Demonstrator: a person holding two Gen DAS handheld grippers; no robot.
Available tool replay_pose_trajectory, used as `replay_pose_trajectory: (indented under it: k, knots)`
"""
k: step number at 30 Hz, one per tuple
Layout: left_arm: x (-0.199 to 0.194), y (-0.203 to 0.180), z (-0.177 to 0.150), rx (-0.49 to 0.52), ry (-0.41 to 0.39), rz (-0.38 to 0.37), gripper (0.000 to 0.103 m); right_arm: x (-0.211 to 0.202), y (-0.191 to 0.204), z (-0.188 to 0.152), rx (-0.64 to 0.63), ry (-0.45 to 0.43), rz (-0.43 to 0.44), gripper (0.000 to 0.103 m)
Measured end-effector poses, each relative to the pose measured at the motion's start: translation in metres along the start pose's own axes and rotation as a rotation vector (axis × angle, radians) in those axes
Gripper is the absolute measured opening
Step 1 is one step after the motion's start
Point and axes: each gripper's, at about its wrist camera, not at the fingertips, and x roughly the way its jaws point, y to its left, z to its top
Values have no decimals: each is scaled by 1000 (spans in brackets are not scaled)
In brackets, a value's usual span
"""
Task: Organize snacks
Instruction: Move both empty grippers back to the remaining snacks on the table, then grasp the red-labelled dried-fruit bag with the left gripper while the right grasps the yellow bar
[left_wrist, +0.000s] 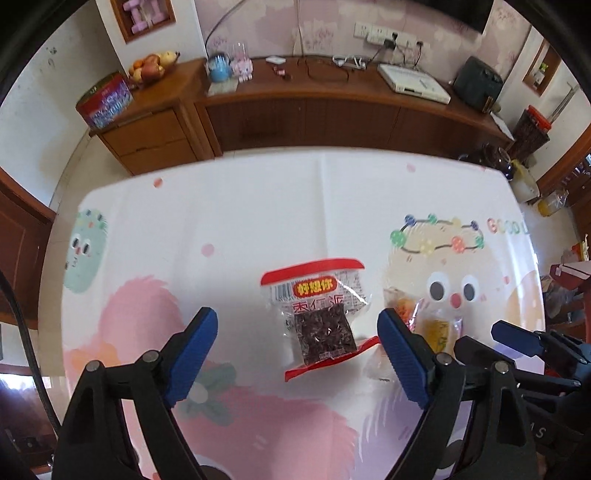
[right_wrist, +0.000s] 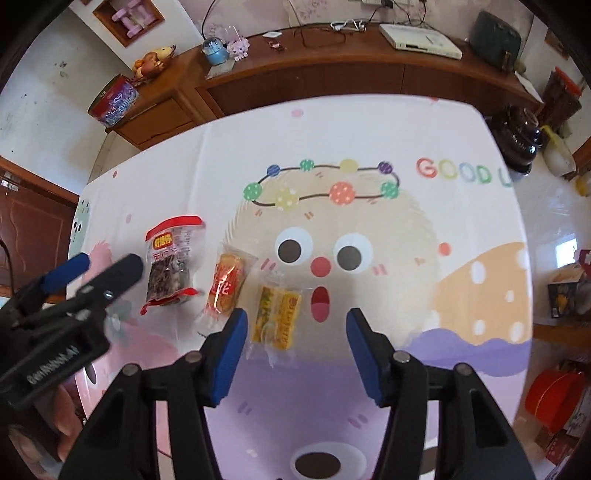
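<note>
I hold my left hand-held gripper (left_wrist: 297, 345) wide over the red date snack (left_wrist: 319, 317), ready to grab it. My right hand-held gripper (right_wrist: 295, 345) hangs half open, empty, by the yellow snack (right_wrist: 276, 318), which lies right of the orange snack (right_wrist: 226, 286) on the worktop (right_wrist: 461, 221). Their small words are too blurry to read.

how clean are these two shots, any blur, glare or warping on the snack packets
Left wrist view: date snack packet fairly sharp, its clear wrapper glinting; straight cabinet bowed by the fisheye. Right wrist view: yellow snack packet readable, left gripper smeared by blur, table edge curved.
</note>
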Motion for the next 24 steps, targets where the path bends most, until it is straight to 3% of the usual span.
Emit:
replay_pose_trajectory:
  k: [7,12,13,15,17,19,21,24]
  knots:
    - [21,-3,-4,-5,47,-22,83,24,14,0,-32,35,-27,55]
    - [31,-4,-6,-20,75,-21,81,34,25,-1,-83,48,-99,38]
    - [32,-4,-6,-19,80,-23,80,34,28,-2,-97,46,-126,31]
    - [37,-6,-8,-13,94,-25,75,33,28,-3,-107,51,-137,28]
    - [41,-8,-10,-5,115,-25,60,32,26,-5,-110,53,-139,27]
    - [43,-8,-12,-8,117,-46,55,30,23,-7,-108,54,-141,27]
    - [41,-9,-14,8,106,-50,42,29,19,-10,-104,57,-132,26]
    - [37,-4,-20,0,109,-66,38,26,13,-13,-90,64,-108,26]
